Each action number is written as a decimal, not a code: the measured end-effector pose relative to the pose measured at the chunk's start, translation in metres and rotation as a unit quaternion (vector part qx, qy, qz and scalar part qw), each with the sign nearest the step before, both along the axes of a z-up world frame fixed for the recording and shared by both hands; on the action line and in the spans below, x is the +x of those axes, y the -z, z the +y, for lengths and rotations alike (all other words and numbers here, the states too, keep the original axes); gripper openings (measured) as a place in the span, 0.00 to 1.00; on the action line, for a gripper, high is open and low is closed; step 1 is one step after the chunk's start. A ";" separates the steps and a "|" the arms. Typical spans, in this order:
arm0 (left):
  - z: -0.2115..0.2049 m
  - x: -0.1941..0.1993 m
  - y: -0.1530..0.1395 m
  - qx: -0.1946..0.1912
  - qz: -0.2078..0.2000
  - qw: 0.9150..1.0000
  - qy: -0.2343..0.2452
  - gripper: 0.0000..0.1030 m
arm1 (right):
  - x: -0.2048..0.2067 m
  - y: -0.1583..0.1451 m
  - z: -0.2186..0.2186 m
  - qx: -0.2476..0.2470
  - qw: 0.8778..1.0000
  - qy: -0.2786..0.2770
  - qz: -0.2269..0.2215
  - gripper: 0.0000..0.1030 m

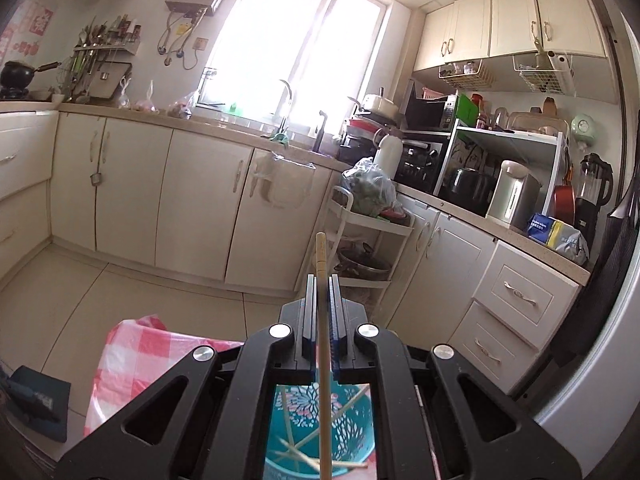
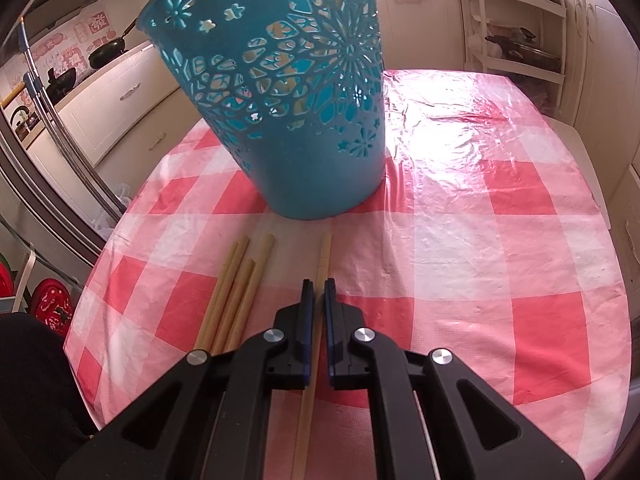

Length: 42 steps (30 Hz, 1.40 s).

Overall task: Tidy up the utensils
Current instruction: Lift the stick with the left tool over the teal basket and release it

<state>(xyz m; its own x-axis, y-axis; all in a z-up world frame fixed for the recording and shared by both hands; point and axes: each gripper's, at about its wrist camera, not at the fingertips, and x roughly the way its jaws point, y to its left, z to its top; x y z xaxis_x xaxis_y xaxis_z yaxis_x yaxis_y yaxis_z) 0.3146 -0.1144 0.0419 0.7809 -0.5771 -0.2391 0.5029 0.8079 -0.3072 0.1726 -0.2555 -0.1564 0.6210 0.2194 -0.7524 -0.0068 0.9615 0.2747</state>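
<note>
My left gripper is shut on a pale wooden chopstick and holds it in the air, its end sticking out past the fingertips. Below it, seen through the gripper's frame, is the teal cut-out basket with several chopsticks inside. In the right wrist view the same basket stands on the red-and-white checked table. My right gripper is low over the cloth, shut on another chopstick that lies pointing at the basket. Three loose chopsticks lie just left of it.
A white trolley with pots stands past the table, beside cream cabinets. A counter to the right carries appliances. The table's corner shows at lower left. A person's dark clothing is at the table's left edge.
</note>
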 end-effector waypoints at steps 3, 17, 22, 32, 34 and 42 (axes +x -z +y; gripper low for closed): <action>-0.013 0.022 0.003 -0.007 -0.002 1.000 -0.008 0.05 | 0.001 0.001 -0.004 0.015 1.000 0.000 0.002 0.06; -0.024 0.063 0.033 -0.019 -0.007 0.999 -0.048 0.05 | 0.003 0.002 -0.015 0.053 0.999 -0.001 0.007 0.06; -0.028 0.060 0.041 -0.002 -0.001 0.999 -0.043 0.05 | 0.003 0.002 -0.014 0.052 0.999 -0.001 0.007 0.06; -0.027 0.036 0.066 0.082 0.039 0.996 -0.011 0.09 | 0.002 0.002 -0.012 0.044 0.999 -0.002 0.004 0.06; -0.018 0.030 0.069 0.087 0.049 0.995 -0.013 0.17 | 0.002 0.002 -0.012 0.043 0.999 -0.001 0.004 0.06; 0.047 -0.003 0.070 0.093 0.063 0.992 -0.053 0.56 | 0.000 0.001 -0.010 0.036 0.999 0.000 0.004 0.06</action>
<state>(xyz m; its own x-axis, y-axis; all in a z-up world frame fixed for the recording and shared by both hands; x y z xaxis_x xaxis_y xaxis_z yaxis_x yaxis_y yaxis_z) 0.3116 -0.0674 -0.0277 0.7918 -0.4293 -0.4345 0.3786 0.9031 -0.2025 0.1727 -0.2656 -0.1571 0.6152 0.2723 -0.7399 -0.0038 0.9395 0.3425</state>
